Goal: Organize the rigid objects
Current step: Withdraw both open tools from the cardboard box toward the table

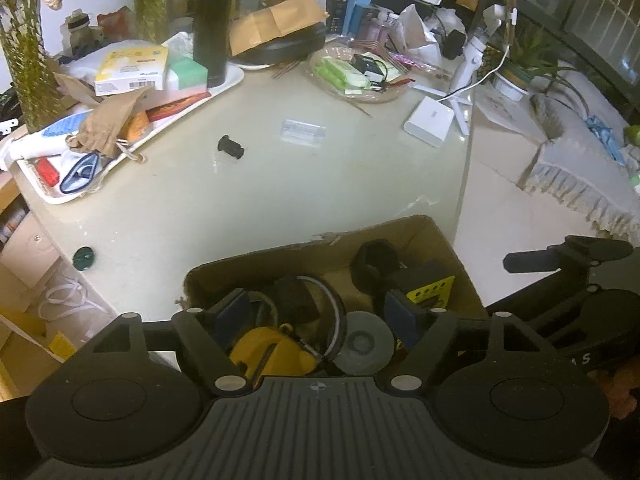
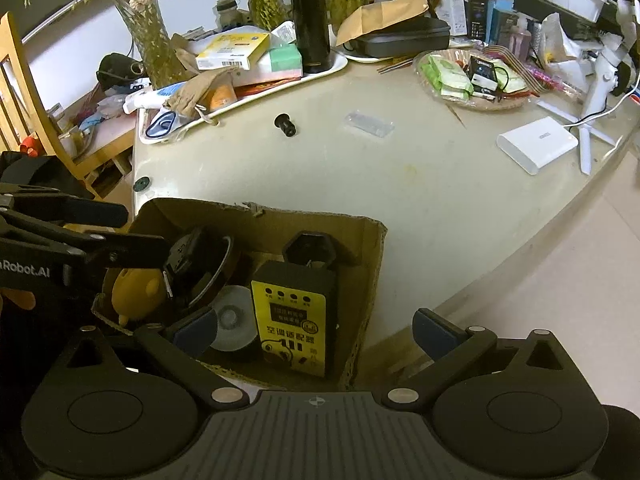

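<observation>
— Where's the next piece to go in, do you reckon?

— That small black cylindrical part (image 2: 285,125), lying on its side out on the bare tabletop (image 2: 400,208), well beyond the far wall of the cardboard box (image 2: 280,220). From the left side it shows too (image 1: 231,147), straight ahead and a shade left of the tongs.

— Which way does it lie?

— Its long axis runs slantwise, flared end toward the white tray (image 2: 240,102), narrower end pointing right and nearer. Matte black, a collar at one end; looks like hard plastic or metal, nothing that would give.

— And the grippers?

— Both empty. The right gripper (image 2: 316,332) has its fingers spread wide, hanging over the box's near right corner above the yellow-faced adapter (image 2: 294,320). The left gripper (image 1: 320,312) is parted as well, somewhat narrower, poised over the yellow item (image 1: 272,356) and grey disc (image 1: 362,344) inside the box.

— Which hand is closer?

— Hard to call; either must reach forward over the box. I'd judge the left slightly better lined up. There's also a clear plastic case (image 2: 370,124) just right of the black part, and a dark round cap (image 2: 142,184) near the table's left edge.
</observation>
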The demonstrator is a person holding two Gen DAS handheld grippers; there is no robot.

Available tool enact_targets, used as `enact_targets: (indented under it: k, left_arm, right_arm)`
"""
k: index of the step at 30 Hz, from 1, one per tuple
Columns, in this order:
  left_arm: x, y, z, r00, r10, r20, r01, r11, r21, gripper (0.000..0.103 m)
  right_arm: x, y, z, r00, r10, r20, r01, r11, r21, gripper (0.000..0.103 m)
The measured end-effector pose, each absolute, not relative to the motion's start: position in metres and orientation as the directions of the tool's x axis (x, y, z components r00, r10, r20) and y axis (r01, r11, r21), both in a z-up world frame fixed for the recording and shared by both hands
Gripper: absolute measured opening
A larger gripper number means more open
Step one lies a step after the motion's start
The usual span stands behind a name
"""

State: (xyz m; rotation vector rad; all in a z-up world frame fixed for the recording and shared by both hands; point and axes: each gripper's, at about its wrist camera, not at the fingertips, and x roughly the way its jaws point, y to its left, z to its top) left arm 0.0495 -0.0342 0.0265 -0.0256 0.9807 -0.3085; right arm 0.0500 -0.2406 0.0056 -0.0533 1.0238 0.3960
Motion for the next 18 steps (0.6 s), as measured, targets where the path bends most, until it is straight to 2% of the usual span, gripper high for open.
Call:
enact_targets:
  k: [18]
  left_arm:
    - [0.025, -0.013, 0.016, 0.503, -0.25, -0.827, 0.272, 0.954, -0.123, 0.075]
  right_arm:
    - [0.04, -0.246, 0.005, 0.463, 0.289, -0.838, -0.355, 0.926, 0.124, 0.103]
